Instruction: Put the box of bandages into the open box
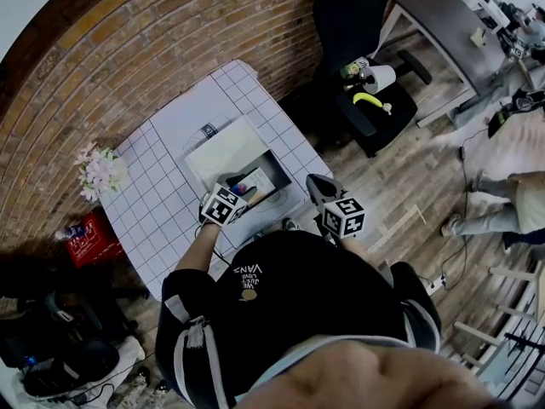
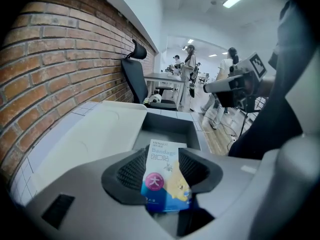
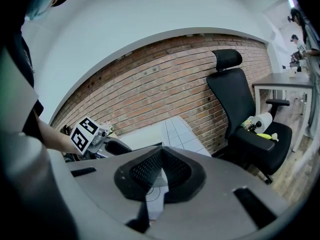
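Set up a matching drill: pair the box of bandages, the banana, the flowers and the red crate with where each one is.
Things:
1. box of bandages
2. banana
3. flowers
4. red crate

Places:
A. on the seat of the black chair
B. at a corner of the table
C. between the jaws of the left gripper, over the open box
D. off the table, low beside it

Pairs: 1-C, 2-A, 3-B, 4-D

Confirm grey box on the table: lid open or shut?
Open. The lid lies folded back beside the grey box, whose dark inside shows in head and left gripper views.
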Available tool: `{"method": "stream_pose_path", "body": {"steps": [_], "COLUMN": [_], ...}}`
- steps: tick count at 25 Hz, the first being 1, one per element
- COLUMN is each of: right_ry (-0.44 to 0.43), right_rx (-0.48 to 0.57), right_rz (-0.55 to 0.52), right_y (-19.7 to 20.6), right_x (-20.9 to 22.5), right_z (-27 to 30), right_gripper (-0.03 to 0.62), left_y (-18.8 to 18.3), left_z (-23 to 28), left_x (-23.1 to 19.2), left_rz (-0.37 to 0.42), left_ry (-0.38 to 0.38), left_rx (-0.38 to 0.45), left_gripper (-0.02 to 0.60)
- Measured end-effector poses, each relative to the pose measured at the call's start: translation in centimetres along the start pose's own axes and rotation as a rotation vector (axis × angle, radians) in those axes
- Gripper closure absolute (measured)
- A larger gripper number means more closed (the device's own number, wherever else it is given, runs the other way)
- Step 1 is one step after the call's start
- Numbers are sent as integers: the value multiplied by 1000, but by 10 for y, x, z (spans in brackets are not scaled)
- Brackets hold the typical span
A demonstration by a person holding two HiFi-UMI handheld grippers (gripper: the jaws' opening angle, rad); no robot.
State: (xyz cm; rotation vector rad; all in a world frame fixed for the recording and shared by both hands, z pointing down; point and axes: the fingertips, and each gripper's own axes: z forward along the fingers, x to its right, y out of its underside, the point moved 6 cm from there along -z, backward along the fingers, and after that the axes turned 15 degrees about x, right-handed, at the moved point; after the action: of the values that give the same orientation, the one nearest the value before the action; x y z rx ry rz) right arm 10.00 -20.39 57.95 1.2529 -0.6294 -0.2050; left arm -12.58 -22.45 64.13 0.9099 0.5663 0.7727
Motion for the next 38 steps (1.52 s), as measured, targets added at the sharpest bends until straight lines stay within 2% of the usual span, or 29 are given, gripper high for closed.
{"method": "stream_pose_path", "body": {"steps": [8, 14, 17, 25, 31, 38], "right_ry": [-34, -93, -136, -262, -340, -404], "right_rx": [5, 7, 14, 16, -6, -8], "right_rz": [-11, -21, -28, -69, -90, -103], "right_y": [-6, -12, -17, -29, -26, -25], "right_x": [0, 1, 0, -1, 1, 2], "right_z": [7, 15, 18, 26, 32, 36], "right_gripper": [597, 597, 597, 597, 597, 597], "left_y": [-13, -26, -33, -50, -51, -43], "left_z": [-14, -27, -35, -53, -65, -75], "left_x": [-5, -6, -1, 22, 39, 62], "left_rz": [-85, -133, -164, -150, -142, -184], "left_ry": [-105, -212, -259, -396, -514, -613], "left_rx": [121, 231, 294, 392, 438, 470], "left_gripper": [387, 388, 411, 512, 548, 563]}}
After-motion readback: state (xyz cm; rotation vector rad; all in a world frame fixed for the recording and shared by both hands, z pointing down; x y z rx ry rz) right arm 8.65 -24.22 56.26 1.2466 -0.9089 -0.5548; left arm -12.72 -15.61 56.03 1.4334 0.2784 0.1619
